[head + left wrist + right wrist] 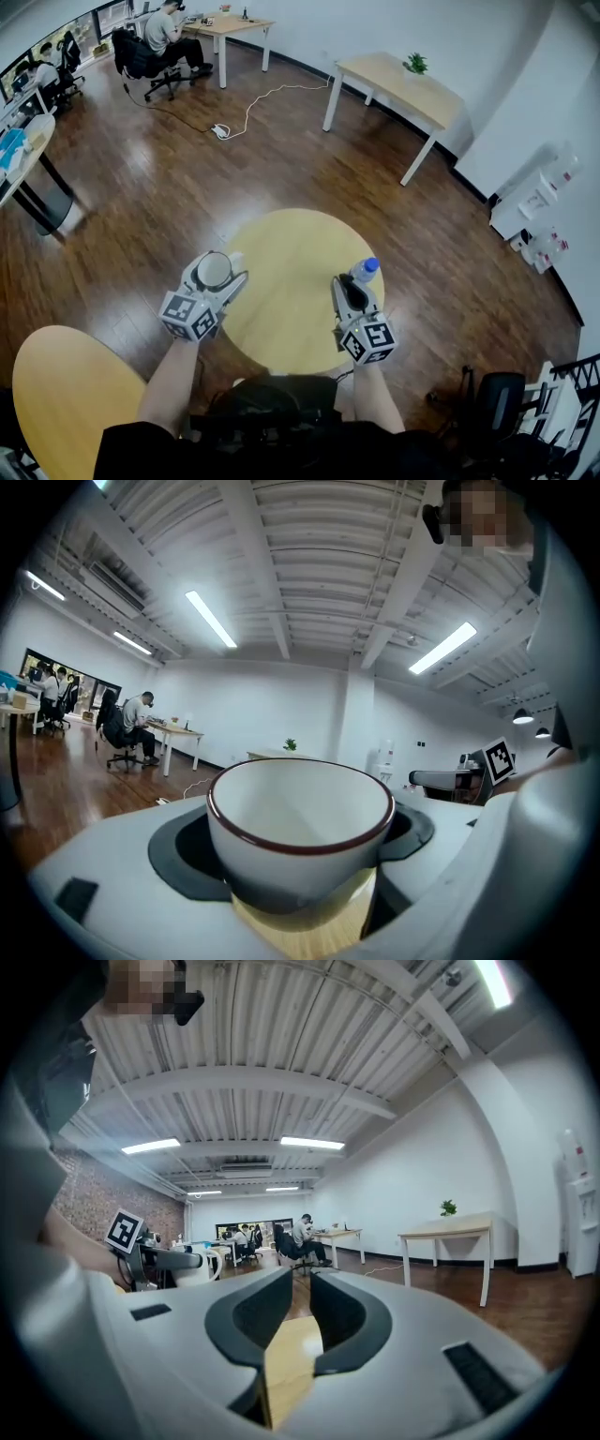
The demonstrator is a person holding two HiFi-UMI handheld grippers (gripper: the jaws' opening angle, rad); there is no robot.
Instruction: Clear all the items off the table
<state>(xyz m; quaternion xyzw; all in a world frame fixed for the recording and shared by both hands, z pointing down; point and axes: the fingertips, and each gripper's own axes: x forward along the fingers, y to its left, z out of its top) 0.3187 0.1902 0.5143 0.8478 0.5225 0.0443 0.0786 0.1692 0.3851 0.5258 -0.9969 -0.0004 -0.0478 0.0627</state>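
A white cup with a dark red rim sits between the jaws of my left gripper, over the left edge of the round yellow table. In the left gripper view the cup fills the space between the wide-set jaws of the left gripper, which is shut on it. A clear bottle with a blue cap stands at the table's right edge, just beyond my right gripper. In the right gripper view the right gripper has its jaws almost together with nothing between them; the bottle is hidden there.
A second round yellow table is at the lower left. A wooden desk with a small plant stands further back, and a cable with a power strip lies on the wood floor. People sit at desks at the far left. A black chair is at the lower right.
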